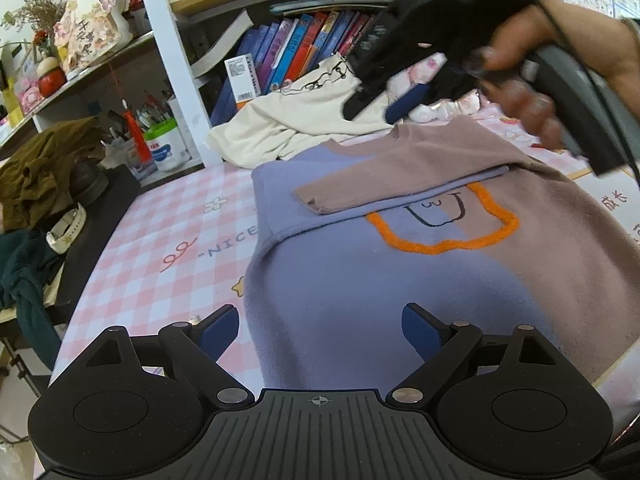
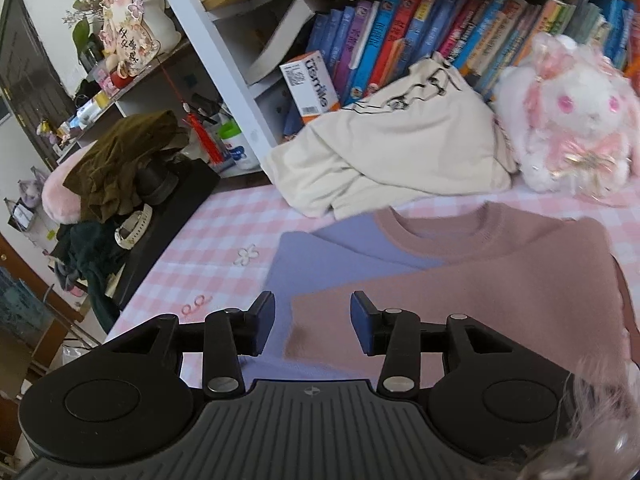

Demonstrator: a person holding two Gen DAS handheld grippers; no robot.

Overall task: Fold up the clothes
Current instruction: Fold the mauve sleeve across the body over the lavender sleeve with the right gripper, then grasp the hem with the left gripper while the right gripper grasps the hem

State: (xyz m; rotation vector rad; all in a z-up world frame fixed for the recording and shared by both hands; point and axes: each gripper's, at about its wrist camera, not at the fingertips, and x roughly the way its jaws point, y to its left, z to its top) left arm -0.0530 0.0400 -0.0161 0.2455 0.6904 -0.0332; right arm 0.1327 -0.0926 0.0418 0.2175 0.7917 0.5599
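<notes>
While the sweater lies flat with one sleeve folded across, left gripper and right gripper both hover jaws apart, cream shirt at 12 o'clock

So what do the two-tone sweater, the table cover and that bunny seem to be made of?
The sweater looks like a soft matte knit, judging by its ribbed collar and fuzzy orange outline. The table cover seems to be smooth printed fabric or vinyl; the flat pink check doesn't settle which. The bunny looks like fluffy white plush with glossy pink ribbon.
</notes>
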